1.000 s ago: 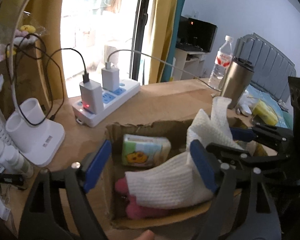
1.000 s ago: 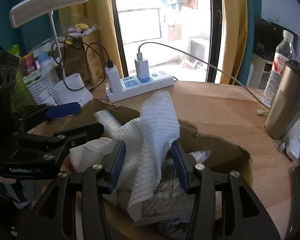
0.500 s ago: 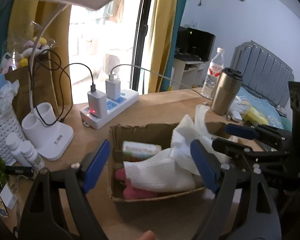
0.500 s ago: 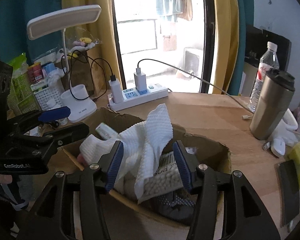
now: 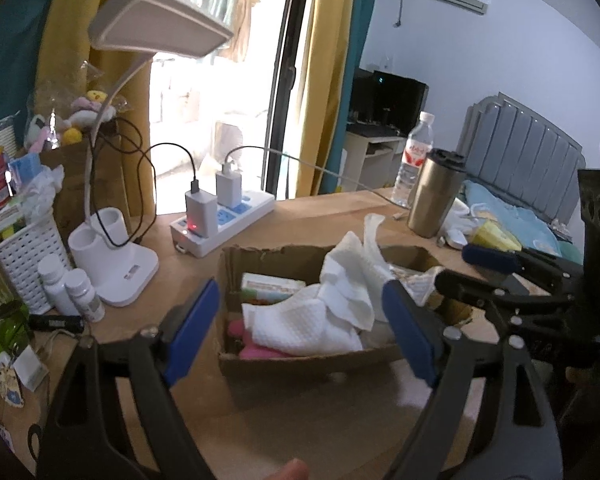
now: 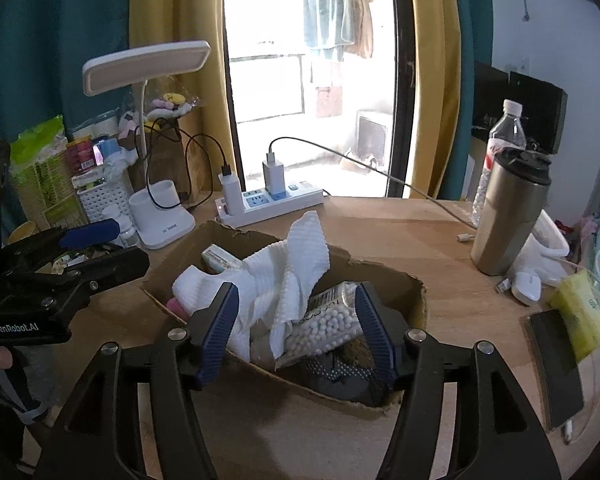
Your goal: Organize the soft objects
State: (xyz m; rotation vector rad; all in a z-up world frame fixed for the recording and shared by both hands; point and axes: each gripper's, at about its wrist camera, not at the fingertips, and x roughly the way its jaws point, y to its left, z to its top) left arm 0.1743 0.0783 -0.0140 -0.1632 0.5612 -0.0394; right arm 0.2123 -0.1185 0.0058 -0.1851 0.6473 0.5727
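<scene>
Both grippers, left gripper [image 5: 302, 326] and right gripper [image 6: 296, 330], hover with jaws released, holding nothing; the white cloth [image 6: 276, 276] sits crumpled in the cardboard box [image 6: 396, 280] on the desk [image 6: 400, 228]

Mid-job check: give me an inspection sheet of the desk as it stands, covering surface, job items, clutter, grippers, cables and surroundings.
Surface: wooden desk, bare in front of the box.
Job's things: torn cardboard box holds a white textured cloth draped over the other contents, a bag of white beads, a pink item and a small packet.
Clutter: steel tumbler, water bottle, white basket, desk lamp.
Grippers: left gripper and right gripper open, both apart from the box and cloth.
Cables: two chargers plugged into the power strip.
Surroundings: yellow curtains, bed.
</scene>
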